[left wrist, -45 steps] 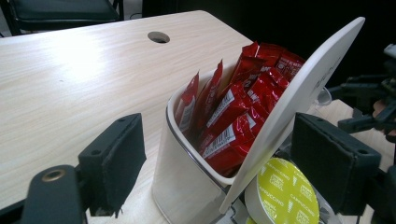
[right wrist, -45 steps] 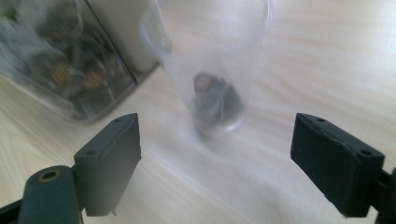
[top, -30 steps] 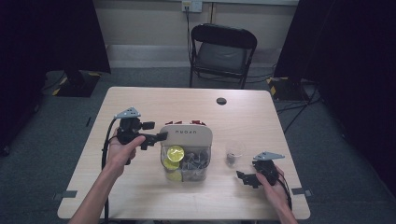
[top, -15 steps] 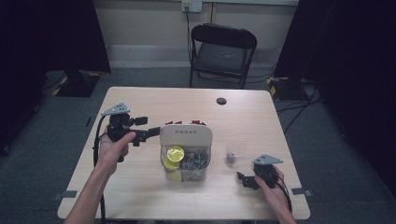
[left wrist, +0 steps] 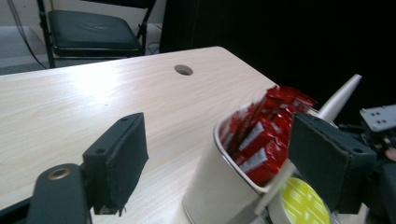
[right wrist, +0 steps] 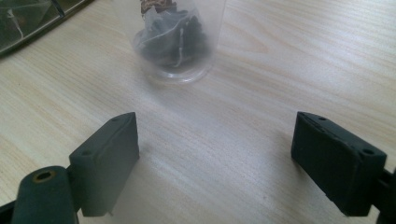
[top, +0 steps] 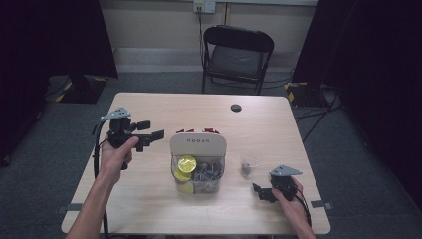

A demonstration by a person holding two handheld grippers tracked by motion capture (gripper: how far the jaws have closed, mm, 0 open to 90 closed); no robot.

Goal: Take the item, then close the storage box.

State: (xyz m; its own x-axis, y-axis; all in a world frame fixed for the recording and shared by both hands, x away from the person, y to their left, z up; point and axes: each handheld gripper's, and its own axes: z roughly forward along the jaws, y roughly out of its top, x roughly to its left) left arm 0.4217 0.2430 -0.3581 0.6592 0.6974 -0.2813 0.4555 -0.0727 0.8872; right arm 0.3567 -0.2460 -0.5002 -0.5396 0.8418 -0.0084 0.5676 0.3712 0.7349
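- We saw a pale wooden table [top: 149, 209] taking up most of the high view, with a small dark round hole [top: 235, 107] near its far edge
- Beyond the table stood a black folding chair [top: 238, 52] on grey carpet, against a light wall
- Near the middle of the table sat a white organiser [top: 198, 147] with a clear front part; red sachets [left wrist: 266, 135] stood packed upright in its rear compartment, and the front held yellow-lidded cups [top: 186, 163] beside a heap of grey items (too small for us to identify)
- The left gripper [top: 149, 138] was held above the table to the left of the organiser, clear of it, and pointed toward it; in the left gripper view its jaws stood wide apart with nothing between them, the red sachets showing through the gap
- The right gripper [top: 259, 191] lay low near the table's near right corner, in the person's right hand [top: 293, 204]; in the right gripper view its jaws were spread wide over bare wood and gripped nothing
- A small clear plastic cup [right wrist: 175, 37] stood on the table just ahead of the right gripper, apart from its jaws and to the right of the organiser; inside it we made out a dark tea bag [right wrist: 173, 35] with a pale string
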